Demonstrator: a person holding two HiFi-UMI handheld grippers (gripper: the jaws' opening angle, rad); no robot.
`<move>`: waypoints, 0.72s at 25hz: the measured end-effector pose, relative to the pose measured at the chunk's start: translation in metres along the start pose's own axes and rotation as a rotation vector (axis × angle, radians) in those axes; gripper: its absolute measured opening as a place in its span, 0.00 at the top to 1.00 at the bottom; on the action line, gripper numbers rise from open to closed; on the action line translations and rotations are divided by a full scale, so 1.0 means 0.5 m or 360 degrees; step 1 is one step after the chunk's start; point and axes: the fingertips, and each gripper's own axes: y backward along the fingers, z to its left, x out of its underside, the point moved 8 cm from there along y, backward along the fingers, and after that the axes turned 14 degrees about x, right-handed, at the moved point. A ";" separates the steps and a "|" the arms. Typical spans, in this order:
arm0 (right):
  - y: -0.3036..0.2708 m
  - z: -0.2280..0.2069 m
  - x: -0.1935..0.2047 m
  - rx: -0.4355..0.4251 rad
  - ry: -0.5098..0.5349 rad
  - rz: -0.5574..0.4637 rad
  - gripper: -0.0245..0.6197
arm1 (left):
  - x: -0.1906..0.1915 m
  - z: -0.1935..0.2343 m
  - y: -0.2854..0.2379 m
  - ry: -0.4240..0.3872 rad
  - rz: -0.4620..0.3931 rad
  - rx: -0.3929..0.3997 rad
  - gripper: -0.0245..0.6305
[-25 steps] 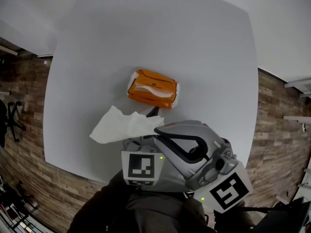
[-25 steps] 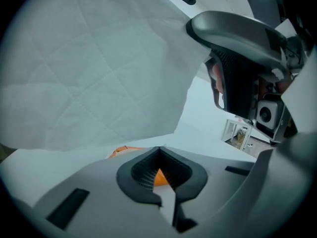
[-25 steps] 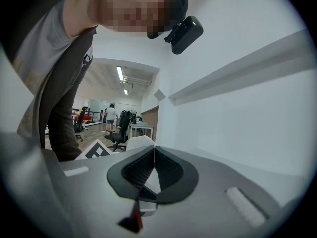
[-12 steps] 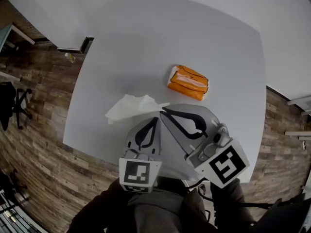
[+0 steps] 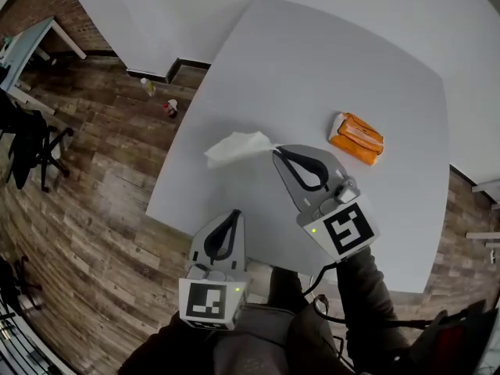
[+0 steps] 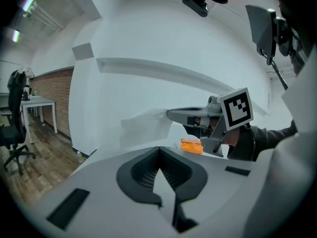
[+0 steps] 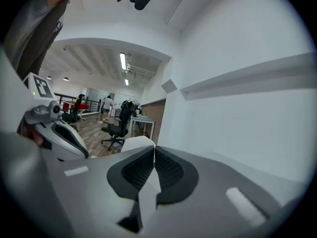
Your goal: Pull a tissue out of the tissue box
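Observation:
The orange tissue box (image 5: 355, 139) lies on the white table (image 5: 312, 69), right of both grippers. My right gripper (image 5: 274, 151) is shut on a white tissue (image 5: 234, 147), which hangs crumpled from its tips above the table's left part, clear of the box. In the right gripper view the tissue (image 7: 136, 144) sticks out past the closed pads (image 7: 171, 170). My left gripper (image 5: 234, 214) is shut and holds nothing, low at the table's near left edge. The left gripper view shows the right gripper (image 6: 169, 115), the tissue (image 6: 143, 128) and the box (image 6: 190, 146).
Two small bottles (image 5: 148, 87) stand on the wood floor by the table's left corner. A black office chair (image 5: 31, 143) and a desk (image 5: 31, 41) are at far left. The table's left edge (image 5: 168, 201) runs just beside my left gripper.
My right gripper has carried the tissue left, away from the box. My left gripper has drawn back toward the near table edge, apart from the right one. The head view has swung left.

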 end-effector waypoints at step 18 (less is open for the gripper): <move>-0.120 0.307 0.225 -0.0113 0.0300 0.0370 0.92 | 0.098 0.162 0.162 0.0075 0.0065 -0.0186 0.96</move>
